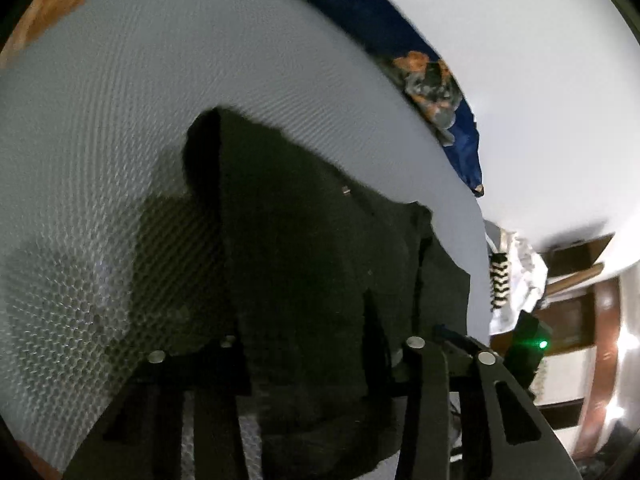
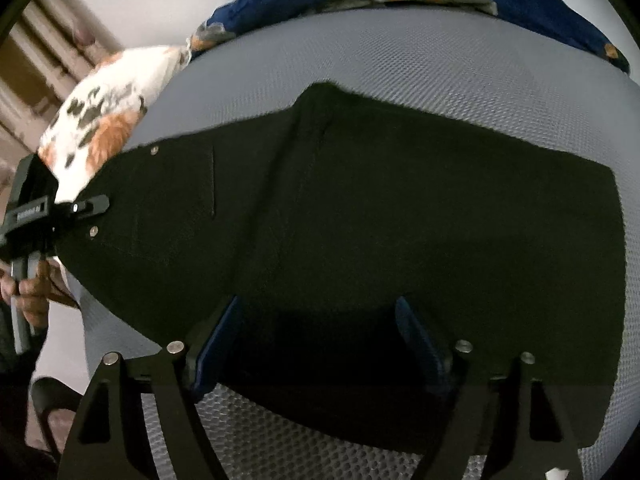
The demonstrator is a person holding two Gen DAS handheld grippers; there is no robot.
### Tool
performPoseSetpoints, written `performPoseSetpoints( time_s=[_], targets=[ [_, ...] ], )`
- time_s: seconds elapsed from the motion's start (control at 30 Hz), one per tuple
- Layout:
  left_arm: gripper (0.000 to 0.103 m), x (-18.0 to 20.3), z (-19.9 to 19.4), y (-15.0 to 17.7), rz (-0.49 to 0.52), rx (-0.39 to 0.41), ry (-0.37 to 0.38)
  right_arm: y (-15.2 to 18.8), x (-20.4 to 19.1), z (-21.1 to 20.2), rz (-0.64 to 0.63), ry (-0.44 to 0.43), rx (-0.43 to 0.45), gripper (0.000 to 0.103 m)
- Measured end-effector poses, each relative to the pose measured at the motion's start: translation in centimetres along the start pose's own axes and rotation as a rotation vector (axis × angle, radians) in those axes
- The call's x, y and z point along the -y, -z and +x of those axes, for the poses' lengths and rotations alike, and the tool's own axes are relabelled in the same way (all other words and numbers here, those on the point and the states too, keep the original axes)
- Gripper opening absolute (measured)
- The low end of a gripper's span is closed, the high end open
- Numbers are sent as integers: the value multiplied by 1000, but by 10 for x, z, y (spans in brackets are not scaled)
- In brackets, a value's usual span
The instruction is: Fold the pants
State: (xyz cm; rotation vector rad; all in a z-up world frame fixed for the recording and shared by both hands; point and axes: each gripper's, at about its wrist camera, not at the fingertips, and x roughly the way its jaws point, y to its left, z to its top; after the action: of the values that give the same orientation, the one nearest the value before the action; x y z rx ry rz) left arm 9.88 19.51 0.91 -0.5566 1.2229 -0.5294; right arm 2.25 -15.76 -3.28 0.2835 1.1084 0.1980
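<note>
Black pants [image 2: 380, 220] lie spread flat on the grey honeycomb mattress cover [image 2: 440, 64], waist end toward the white-and-orange floral pillow [image 2: 104, 112], already doubled leg on leg by the look of it. Left gripper [image 2: 86, 206] sits at the waist corner of the pants, seen from the right wrist camera; in its own view the fabric [image 1: 312, 280] bunches up between the fingers [image 1: 424, 392], jaws narrow, so I read it as pinching the cloth. Right gripper [image 2: 320, 344] hovers over the near edge of the pants with jaws wide, blue pads [image 2: 218, 340] either side of the cloth, nothing pinched. Step looks like grabbing the edge for a fold. Next move calls for the right gripper to close on the near edge, then both carry the cloth across the pants.
</note>
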Motion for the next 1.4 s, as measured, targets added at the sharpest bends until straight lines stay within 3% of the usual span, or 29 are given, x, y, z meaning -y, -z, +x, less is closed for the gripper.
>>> performPoseSetpoints(
  time_s=[0.33, 0.5, 0.63, 0.73, 0.9, 1.1, 1.23, 1.33, 1.4],
  targets=[
    [33, 115, -4, 4, 205, 51, 97, -3, 47, -79, 56, 59, 156, 75],
    [30, 177, 34, 13, 318, 15, 134, 2, 94, -124, 169, 84, 241, 75],
    [28, 215, 82, 23, 380, -60, 152, 10, 122, -144, 249, 79, 268, 75],
    [25, 237, 120, 35, 419, -131, 141, 18, 133, -150, 272, 91, 280, 75],
    [24, 255, 193, 64, 499, -252, 37, 30, 152, -142, 310, 84, 273, 75],
    [26, 263, 210, 73, 493, -230, -2, 34, 163, -132, 313, 60, 252, 75],
    [34, 279, 201, 90, 616, -182, -69, 30, 170, -120, 318, -39, 217, 75],
    [62, 282, 183, 99, 675, -142, -62, 27, 174, -106, 334, -122, 185, 75],
    [66, 285, 170, 102, 716, -112, -47, 24, 177, -94, 340, -168, 156, 75]
  ],
)
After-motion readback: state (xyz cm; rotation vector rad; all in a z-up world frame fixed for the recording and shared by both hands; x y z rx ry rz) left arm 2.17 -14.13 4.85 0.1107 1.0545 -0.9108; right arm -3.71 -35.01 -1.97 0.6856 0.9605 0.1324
